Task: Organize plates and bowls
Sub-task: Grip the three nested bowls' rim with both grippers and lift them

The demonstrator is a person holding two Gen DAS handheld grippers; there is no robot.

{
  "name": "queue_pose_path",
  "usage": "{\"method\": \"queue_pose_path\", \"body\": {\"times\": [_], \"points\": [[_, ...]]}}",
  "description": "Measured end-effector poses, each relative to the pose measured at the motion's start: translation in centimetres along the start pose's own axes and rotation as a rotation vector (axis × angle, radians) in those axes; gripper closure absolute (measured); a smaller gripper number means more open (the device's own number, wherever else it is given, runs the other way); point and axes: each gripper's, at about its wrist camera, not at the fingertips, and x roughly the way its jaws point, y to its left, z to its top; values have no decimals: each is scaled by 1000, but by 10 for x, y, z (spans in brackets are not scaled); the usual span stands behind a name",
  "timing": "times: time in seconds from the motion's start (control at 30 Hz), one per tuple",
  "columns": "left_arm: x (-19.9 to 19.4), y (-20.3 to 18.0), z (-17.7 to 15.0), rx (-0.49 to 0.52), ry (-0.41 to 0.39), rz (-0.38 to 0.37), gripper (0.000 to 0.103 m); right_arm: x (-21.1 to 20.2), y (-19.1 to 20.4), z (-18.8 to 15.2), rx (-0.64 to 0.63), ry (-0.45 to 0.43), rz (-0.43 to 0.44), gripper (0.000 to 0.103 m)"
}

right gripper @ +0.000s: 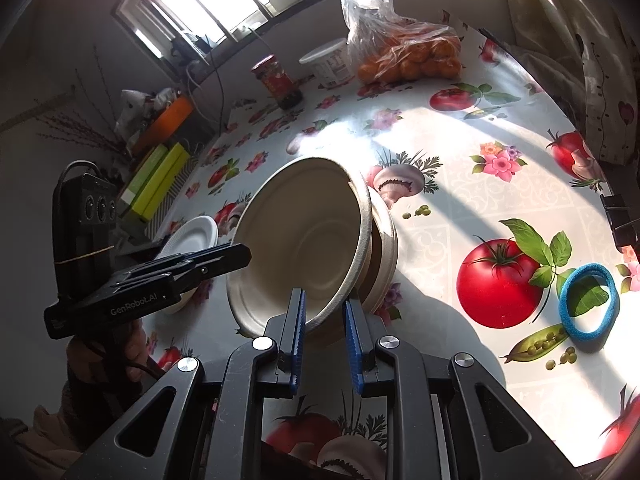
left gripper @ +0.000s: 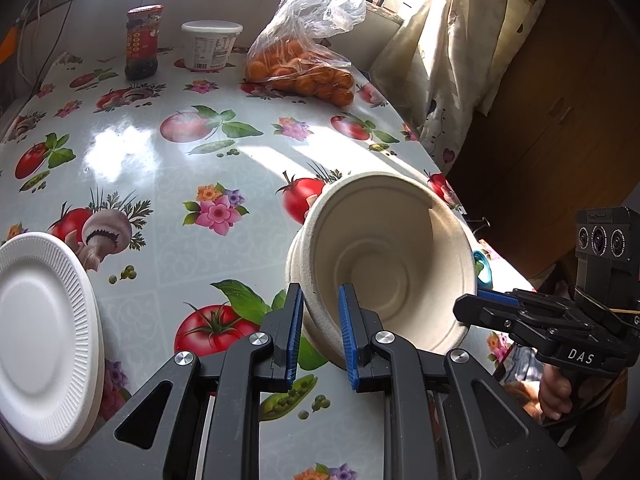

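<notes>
A beige paper bowl (left gripper: 388,256) is tilted on its side above the table, its opening toward both cameras. A second beige bowl (right gripper: 386,236) is nested behind it. My left gripper (left gripper: 320,300) is shut on the near-left rim of the beige bowl. My right gripper (left gripper: 468,308) is shut on the rim on the opposite side. In the right wrist view the beige bowl (right gripper: 304,240) sits between my right gripper (right gripper: 325,312) and my left gripper (right gripper: 244,254). A white foam plate (left gripper: 44,336) lies flat at the left; the same white foam plate (right gripper: 196,232) shows behind the left gripper.
On the fruit-print tablecloth (left gripper: 180,168), a bag of oranges (left gripper: 304,68), a white tub (left gripper: 210,46) and a dark sauce jar (left gripper: 142,42) stand at the far edge. A blue hair tie (right gripper: 588,300) lies to the right. A curtain (left gripper: 460,40) hangs by the table's right edge.
</notes>
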Motion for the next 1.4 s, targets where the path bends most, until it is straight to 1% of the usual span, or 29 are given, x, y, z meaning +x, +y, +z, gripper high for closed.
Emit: {"method": "queue_pose_path", "body": {"times": [0.43, 0.67, 1.03, 1.13, 1.2, 1.3, 1.4], "points": [[3, 0, -1, -2, 7, 4, 84, -1, 0, 1, -12, 2, -17, 82], [4, 0, -1, 6, 4, 12, 84, 0, 0, 0, -7, 5, -6, 75], [4, 0, -2, 1, 4, 14, 84, 0, 2, 0, -19, 5, -25, 74], [4, -1, -2, 9, 4, 24, 84, -1, 4, 1, -30, 0, -38, 72], [5, 0, -2, 12, 7, 34, 83, -1, 4, 1, -28, 0, -33, 70], [6, 1, -2, 9, 10, 35, 79, -2, 5, 0, -35, -3, -39, 69], [7, 1, -3, 10, 12, 37, 78, -3, 5, 0, -36, -3, -39, 68]]}}
